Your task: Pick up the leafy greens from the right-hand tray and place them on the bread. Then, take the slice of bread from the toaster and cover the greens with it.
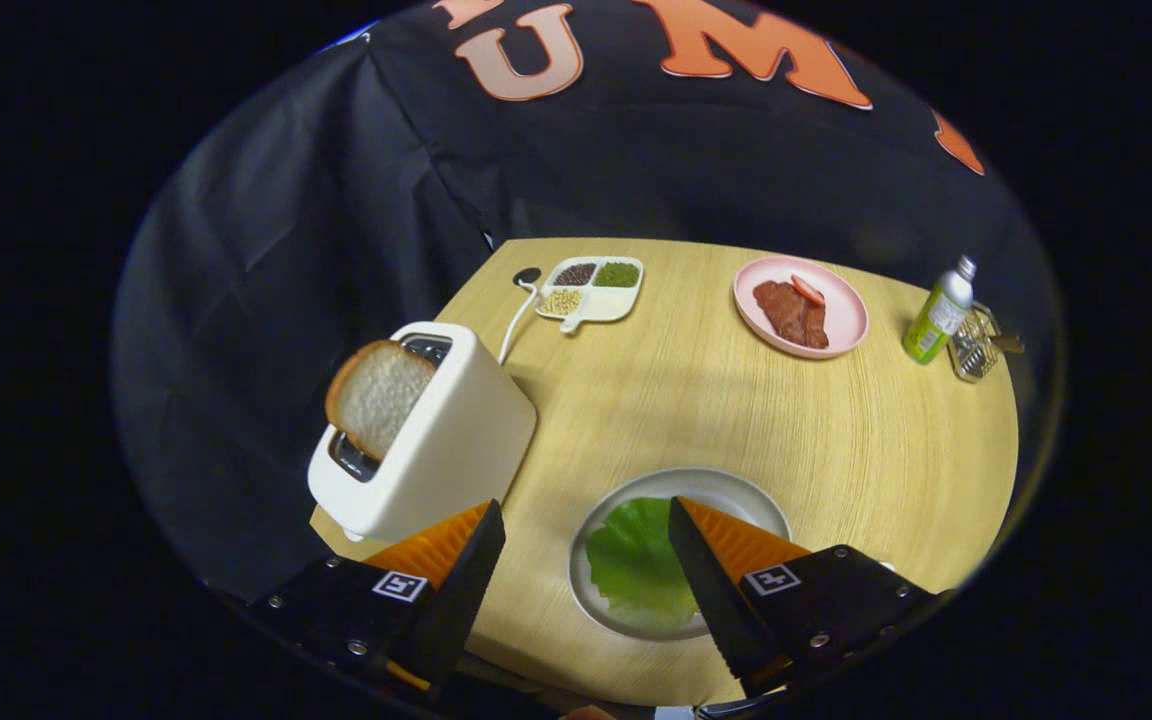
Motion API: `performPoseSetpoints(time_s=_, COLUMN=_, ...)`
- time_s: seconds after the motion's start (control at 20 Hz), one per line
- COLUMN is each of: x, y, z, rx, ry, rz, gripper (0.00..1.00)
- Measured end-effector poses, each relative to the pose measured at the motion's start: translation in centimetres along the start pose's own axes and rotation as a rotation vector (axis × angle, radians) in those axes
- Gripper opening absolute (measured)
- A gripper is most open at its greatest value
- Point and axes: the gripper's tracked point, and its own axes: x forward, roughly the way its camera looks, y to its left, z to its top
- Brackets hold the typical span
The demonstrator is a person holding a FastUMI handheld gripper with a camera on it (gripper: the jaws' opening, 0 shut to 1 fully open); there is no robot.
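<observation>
While the gripper (586, 520) hangs above the near edge of the counter (836, 440), its fingers (471, 545) are spread wide and pinch nothing. The leafy greens (636, 565) lie flat on a grey plate (736, 490) at that near edge, between the fingers and partly hidden behind the right one; whether bread lies under the greens I cannot tell. A white toaster (446, 440) stands tilted at the counter's near left corner, just beyond the left finger, with a slice of bread (376, 395) sticking up out of its slot. Its cord (514, 320) runs toward the far edge. There, a white divided dish (591, 288) holds dark, green and pale grains in separate compartments. A pink plate (841, 305) with reddish meat slices (791, 312) sits toward the far right. At the far right corner stand a green-labelled bottle (936, 315) and, just beside it, a small wire basket (976, 345).
</observation>
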Motion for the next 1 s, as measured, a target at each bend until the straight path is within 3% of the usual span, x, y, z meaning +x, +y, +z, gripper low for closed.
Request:
performPoseSetpoints(time_s=0.45, x=1.0, y=9.8, z=7.6, rx=-0.039, ry=0.043, rz=0.051, gripper=0.98)
performPoseSetpoints(time_s=0.75, x=3.7, y=13.4, z=8.6, rx=-0.021, ry=0.124, rz=0.021, gripper=0.96)
performPoseSetpoints(time_s=1.0, x=5.6, y=13.6, z=7.5, rx=-0.028, ry=0.212, rz=-0.045, gripper=0.92)
